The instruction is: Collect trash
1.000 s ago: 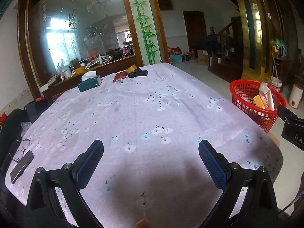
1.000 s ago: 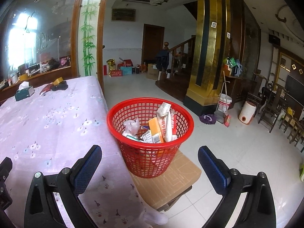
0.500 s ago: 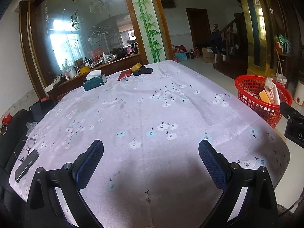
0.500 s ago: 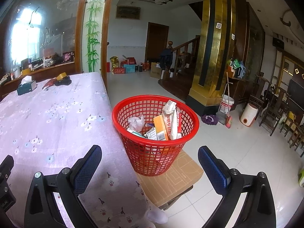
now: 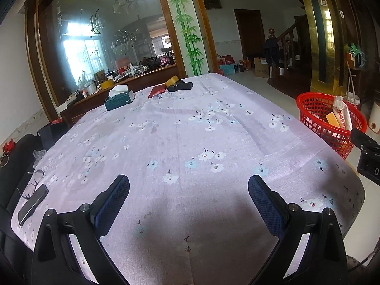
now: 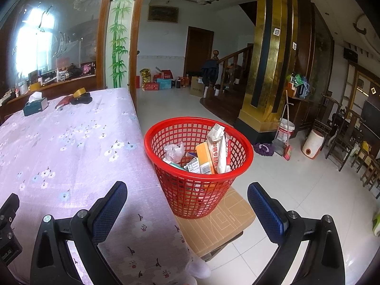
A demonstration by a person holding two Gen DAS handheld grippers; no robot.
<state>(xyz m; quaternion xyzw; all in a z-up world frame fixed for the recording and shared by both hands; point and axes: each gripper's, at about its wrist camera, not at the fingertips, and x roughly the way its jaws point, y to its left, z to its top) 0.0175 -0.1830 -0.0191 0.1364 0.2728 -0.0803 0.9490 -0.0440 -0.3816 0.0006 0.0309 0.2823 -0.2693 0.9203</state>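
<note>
Both grippers' fingers (image 6: pixel 108 206) spread wide (holding nothing), red basket (image 6: pixel 166 123) of cartons and wrappers beside table (image 5: pixel 180 123).

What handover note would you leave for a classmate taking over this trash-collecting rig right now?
Left gripper: open, empty, over the near end of the floral tablecloth.
Right gripper: open, empty, facing the red basket.
The basket stands on a cardboard box beside the table; it holds cartons, a packet and a crumpled bag.
Done: that trash is binned.
Left: the far end holds a tissue box, tape roll, red packet and a dark item; glasses and phone lie near left. Likely not trash; check.
</note>
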